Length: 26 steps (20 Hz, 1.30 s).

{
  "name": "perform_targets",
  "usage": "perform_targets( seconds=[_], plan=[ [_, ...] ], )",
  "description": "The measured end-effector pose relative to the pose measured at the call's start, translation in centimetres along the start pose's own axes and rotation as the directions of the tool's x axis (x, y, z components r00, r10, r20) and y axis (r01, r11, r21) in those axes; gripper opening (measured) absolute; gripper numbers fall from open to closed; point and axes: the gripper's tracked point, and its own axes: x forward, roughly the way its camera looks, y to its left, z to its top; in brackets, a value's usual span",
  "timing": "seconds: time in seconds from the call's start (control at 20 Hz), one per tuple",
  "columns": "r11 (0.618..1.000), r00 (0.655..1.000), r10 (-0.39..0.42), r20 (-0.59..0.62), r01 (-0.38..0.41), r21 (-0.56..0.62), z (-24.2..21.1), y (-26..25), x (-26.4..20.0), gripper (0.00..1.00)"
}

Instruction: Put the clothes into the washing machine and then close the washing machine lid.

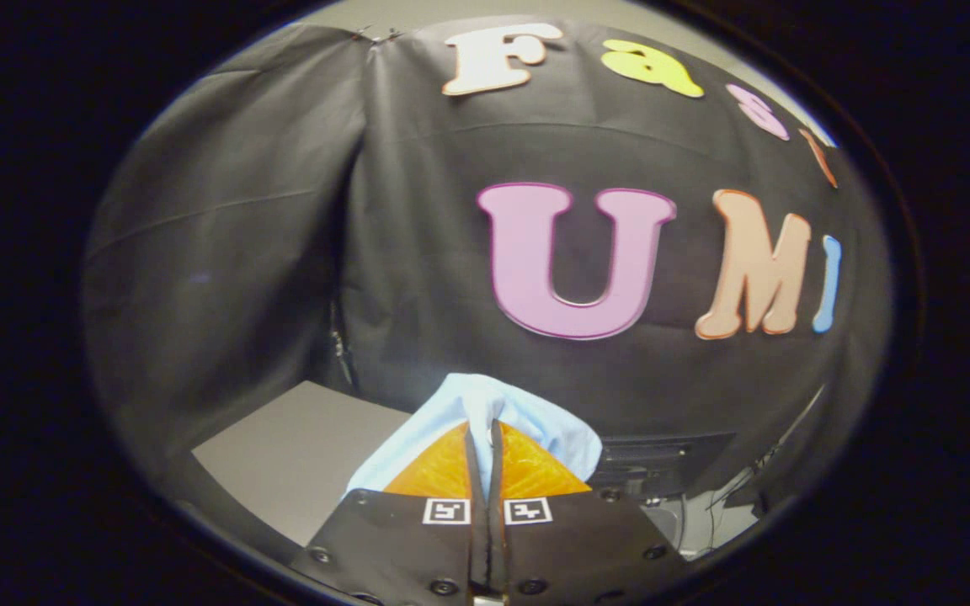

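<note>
Pinching one pale blue garment (485, 404) between two fingers (443, 471), with the jaws of the single gripper (483, 438) pressed nearly together so a thin fold of cloth runs down the narrow gap between them. Bunched up above and beyond the fingertips, draping down over both sides, more of it hanging on the left. Held up in the air, clear of one grey bench (300, 454) seen below and to the left, its far corner meeting the black cloth booth wall (283, 236). One dark piece of equipment (662, 463) lower right, beyond the fingers, with a few cables (738, 488) trailing beside it; too dim to identify.
</note>
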Motion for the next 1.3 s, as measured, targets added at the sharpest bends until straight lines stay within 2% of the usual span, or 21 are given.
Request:
perform_targets(
  seconds=[0.2,0.4,0.75,1.05,1.3],
  plan=[
    [0.992,0.992,-0.125,0.013,0.125,0.033,-1.6,-6.7,0.0,0.0],
    [0.98,0.981,-0.194,-0.028,0.195,0.028,-5.3,-10.2,1.2,0.01],
    [0.975,0.967,-0.204,-0.151,0.215,0.059,-15.8,-12.6,5.4,0.0],
    [0.977,0.95,-0.199,-0.242,0.211,0.028,-23.9,-13.6,8.0,0.01],
    [0.973,0.936,-0.212,-0.281,0.23,0.035,-27.5,-14.1,8.9,0.01]
  ],
)
